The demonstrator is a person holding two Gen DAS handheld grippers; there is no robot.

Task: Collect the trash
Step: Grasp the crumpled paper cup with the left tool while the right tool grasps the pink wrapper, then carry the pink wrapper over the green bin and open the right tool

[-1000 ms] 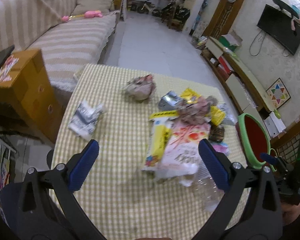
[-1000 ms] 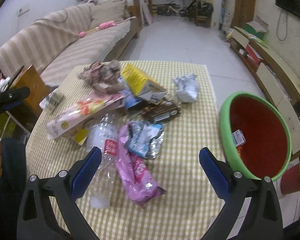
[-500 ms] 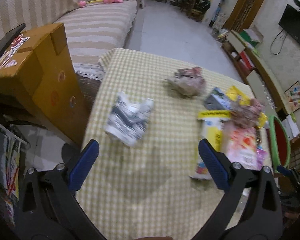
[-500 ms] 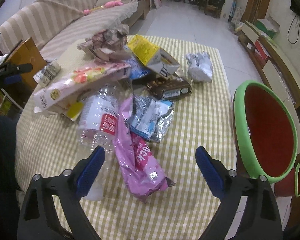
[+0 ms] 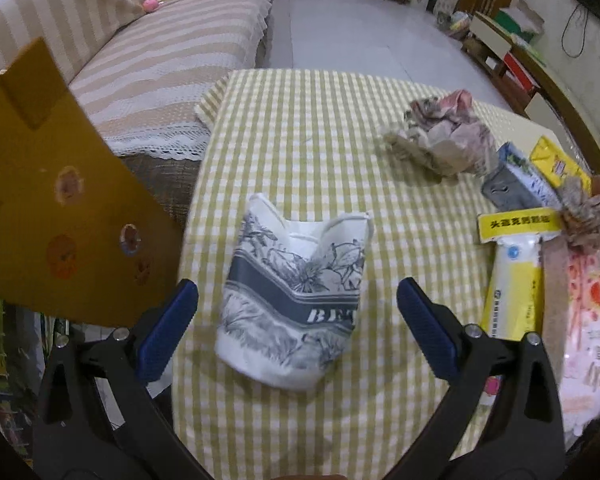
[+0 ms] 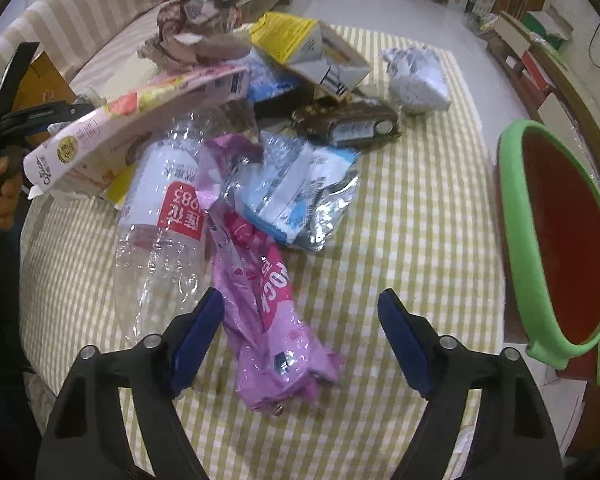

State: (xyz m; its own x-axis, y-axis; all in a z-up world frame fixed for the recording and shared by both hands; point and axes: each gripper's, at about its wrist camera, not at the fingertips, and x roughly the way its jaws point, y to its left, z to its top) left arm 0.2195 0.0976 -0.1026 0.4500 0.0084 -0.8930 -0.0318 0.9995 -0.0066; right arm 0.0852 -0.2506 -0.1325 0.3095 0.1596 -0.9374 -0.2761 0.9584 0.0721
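Trash: a squashed paper cup (image 5: 296, 300) lies on the checked tablecloth (image 5: 320, 128), a pink wrapper (image 6: 260, 304) lies by a clear bottle (image 6: 160, 216) | left gripper (image 5: 298, 320): spread wide around the cup, not touching | right gripper (image 6: 300, 332): closing, wrapper between its jaws, not pinched yet | green bin (image 6: 516, 240): beside the table.

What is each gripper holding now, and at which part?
Nothing yet. The left gripper is open around the crushed cup without touching it. The right gripper is closing over the pink wrapper, pads still apart from it.
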